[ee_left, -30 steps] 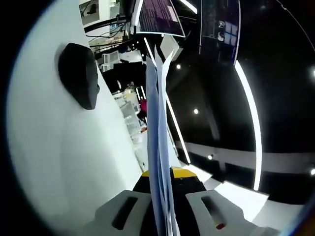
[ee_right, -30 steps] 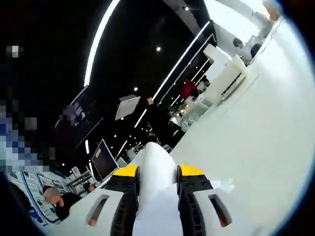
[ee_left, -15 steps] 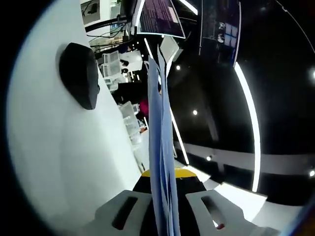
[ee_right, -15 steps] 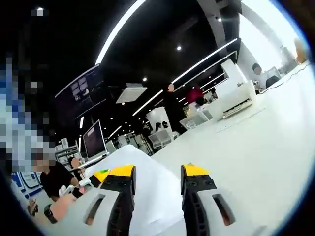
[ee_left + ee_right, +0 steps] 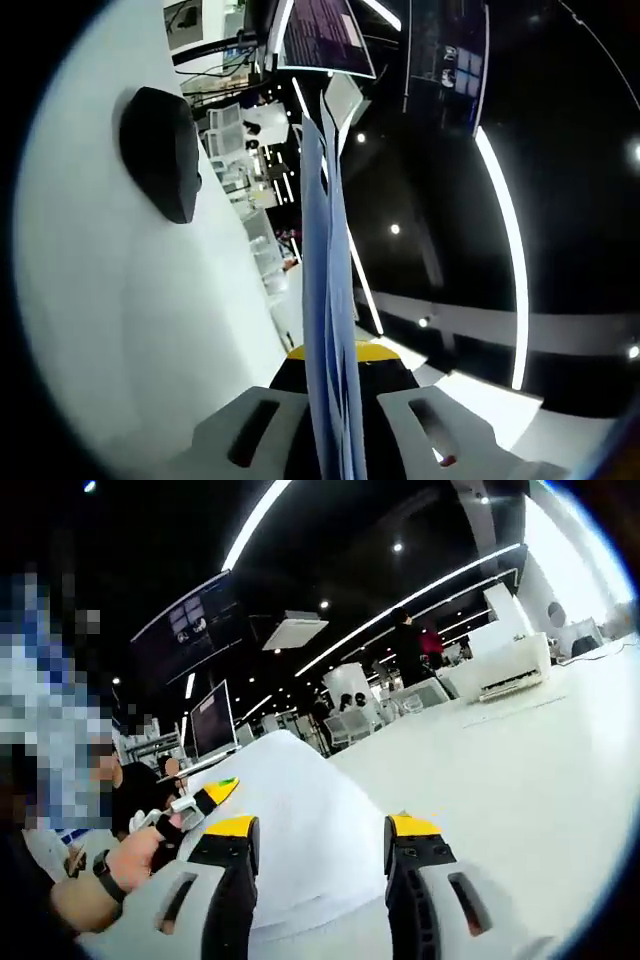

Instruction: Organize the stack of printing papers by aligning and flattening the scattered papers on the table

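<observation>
The stack of white printing papers [image 5: 322,250] stands edge-on in the left gripper view, rising from between the jaws toward the top. My left gripper [image 5: 330,352] is shut on it. In the right gripper view the papers [image 5: 290,810] bulge up as a white sheet between the yellow-tipped jaws. My right gripper [image 5: 320,826] is open, its jaws wide on either side of the sheet. At the sheet's far left edge a hand holds the left gripper [image 5: 215,792].
A black computer mouse [image 5: 160,152] lies on the white table [image 5: 110,330] left of the papers. A monitor [image 5: 320,28] stands behind it. The white tabletop [image 5: 520,780] stretches to the right of my right gripper. People and desks fill the far room.
My right gripper's jaws have spread apart and let go of the papers, and its view has swung round to take in the hand with the left gripper. The left gripper keeps its hold.
</observation>
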The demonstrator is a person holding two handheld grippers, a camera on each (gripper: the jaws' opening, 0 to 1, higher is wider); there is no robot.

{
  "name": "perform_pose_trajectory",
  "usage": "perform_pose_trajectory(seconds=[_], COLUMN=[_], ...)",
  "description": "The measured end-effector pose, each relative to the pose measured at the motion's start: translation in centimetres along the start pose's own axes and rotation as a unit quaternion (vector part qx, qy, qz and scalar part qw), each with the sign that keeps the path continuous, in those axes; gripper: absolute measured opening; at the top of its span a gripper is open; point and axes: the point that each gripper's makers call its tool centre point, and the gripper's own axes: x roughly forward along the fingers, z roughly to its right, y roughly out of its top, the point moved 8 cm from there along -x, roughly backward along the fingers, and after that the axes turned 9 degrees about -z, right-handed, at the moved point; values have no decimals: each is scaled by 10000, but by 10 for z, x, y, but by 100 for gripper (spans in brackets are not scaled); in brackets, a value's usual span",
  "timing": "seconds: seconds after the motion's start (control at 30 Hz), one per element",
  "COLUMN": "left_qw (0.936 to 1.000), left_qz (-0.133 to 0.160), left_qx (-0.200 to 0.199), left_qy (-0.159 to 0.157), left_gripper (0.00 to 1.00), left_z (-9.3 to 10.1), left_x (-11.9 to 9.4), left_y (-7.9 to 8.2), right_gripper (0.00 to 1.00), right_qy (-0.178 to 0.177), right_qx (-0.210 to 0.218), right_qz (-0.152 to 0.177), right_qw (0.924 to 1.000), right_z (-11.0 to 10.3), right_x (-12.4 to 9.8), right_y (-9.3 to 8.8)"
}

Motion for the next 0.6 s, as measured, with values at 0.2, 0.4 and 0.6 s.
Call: perform_pose_trajectory(seconds=[0.2,0.4,0.6], left_qw=[10000,10000,9972], left_qz=[-16,-14,-138], left_qx=[-3,10,719], left_qy=[11,-15,-115], left_gripper=[6,6,6], left_z=[-1,-1,11], left_x=[0,-1,-1], left_y=[0,0,-7], right_gripper=[46,48,48], right_qy=[-136,-214,-264], right_qx=[-199,-306,-552], right_qz=[2,-59,-685], right_qw=[9997,9993,9958], right_z=[7,19,25], right_x=[13,25,31], right_y=[4,7,-3])
